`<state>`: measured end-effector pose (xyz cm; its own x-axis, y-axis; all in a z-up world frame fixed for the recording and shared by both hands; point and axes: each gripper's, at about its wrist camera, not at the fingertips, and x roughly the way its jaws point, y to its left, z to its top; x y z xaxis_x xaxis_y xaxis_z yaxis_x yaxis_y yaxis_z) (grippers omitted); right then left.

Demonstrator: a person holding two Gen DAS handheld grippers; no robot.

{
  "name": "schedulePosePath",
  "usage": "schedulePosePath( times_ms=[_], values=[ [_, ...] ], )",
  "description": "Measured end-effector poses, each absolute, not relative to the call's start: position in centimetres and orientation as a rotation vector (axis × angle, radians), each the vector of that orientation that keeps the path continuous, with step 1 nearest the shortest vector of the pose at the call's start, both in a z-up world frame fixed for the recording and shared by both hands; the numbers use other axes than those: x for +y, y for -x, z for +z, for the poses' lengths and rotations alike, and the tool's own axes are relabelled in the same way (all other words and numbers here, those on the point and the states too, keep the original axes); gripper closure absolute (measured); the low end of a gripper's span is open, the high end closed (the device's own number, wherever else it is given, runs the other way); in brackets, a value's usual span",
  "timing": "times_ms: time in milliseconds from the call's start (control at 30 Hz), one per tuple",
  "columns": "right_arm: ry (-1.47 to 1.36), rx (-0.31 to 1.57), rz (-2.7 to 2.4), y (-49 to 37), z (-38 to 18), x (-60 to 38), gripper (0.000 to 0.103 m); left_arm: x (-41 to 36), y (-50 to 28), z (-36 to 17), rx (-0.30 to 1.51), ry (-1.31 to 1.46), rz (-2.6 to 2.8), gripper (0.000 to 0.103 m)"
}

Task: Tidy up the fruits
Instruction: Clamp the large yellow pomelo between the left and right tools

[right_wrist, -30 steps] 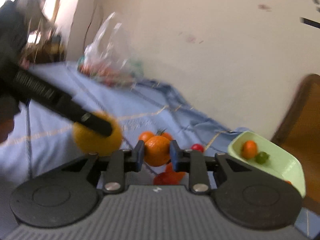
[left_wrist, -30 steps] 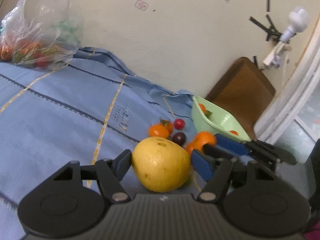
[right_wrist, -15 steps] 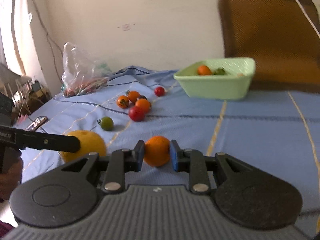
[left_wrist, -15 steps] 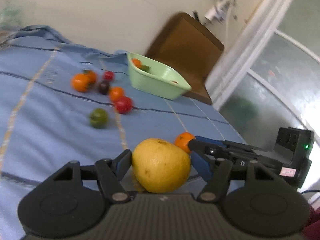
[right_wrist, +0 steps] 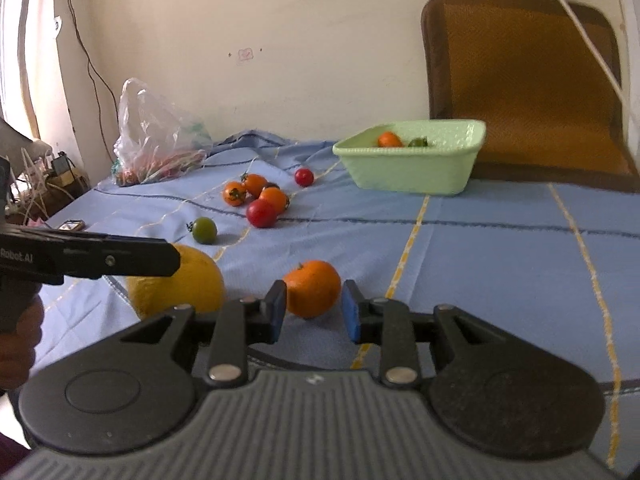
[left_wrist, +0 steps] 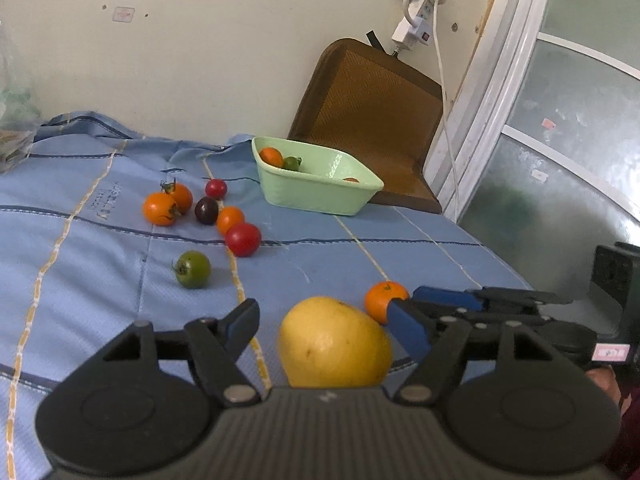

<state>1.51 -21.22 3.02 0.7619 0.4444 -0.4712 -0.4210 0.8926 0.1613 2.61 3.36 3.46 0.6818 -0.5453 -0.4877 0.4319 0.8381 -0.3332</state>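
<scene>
A large yellow fruit [left_wrist: 334, 344] lies on the blue cloth [left_wrist: 100, 272] between the fingers of my left gripper [left_wrist: 324, 326], which is open with gaps on both sides. It also shows in the right wrist view [right_wrist: 188, 284]. A small orange [right_wrist: 312, 288] rests on the cloth between the fingers of my right gripper [right_wrist: 314, 312], which is open and clear of it. The orange shows in the left wrist view [left_wrist: 382, 300] too. A pale green basket [left_wrist: 320, 184] at the back holds an orange fruit and a green one.
Several small tomatoes, orange, red, dark and green [left_wrist: 194, 268], lie scattered mid-cloth [right_wrist: 260, 200]. A clear plastic bag of produce [right_wrist: 156, 144] sits at the back left. A brown chair back [right_wrist: 520, 80] stands behind the basket. A white cable [left_wrist: 444, 92] hangs by the window frame.
Both grippers came down and back to the near cloth, then opened. The yellow fruit and the small orange, held before, now rest on the cloth between the open fingers.
</scene>
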Motion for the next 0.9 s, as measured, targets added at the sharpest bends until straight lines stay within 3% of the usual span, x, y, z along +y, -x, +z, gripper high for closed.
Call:
schedulePosePath(
  times_ms=[100, 167, 433, 533, 567, 700, 900],
  values=[
    [-0.018, 0.46, 0.489, -0.4, 3.7, -20.9, 0.068, 3.7, -2.3, 3.8, 0.602, 0.212, -0.567, 0.03],
    [0.007, 0.443, 0.547, 0.5, 3.9, -20.6, 0.055, 4.1, -2.0, 4.1, 0.601, 0.234, -0.596, 0.03],
    [0.133, 0.499, 0.743, 1.4, 2.8, -17.0, 0.041, 3.6, -2.2, 3.0, 0.659, 0.233, -0.605, 0.028],
    [0.131, 0.541, 0.74, -0.2, 2.3, -15.7, 0.04, 3.4, -2.5, 2.5, 0.68, 0.233, -0.597, 0.03],
    [0.127, 0.554, 0.74, -0.6, 2.1, -15.3, 0.041, 3.4, -2.7, 2.3, 0.69, 0.231, -0.593, 0.036],
    [0.105, 0.581, 0.752, -1.6, 1.9, -14.8, 0.045, 3.5, -3.1, 3.0, 0.681, 0.248, -0.576, 0.037],
    [0.109, 0.447, 0.71, -2.5, 5.3, -16.1, 0.045, 2.0, -7.4, 7.5, 0.625, 0.262, -0.604, 0.036]
  ],
)
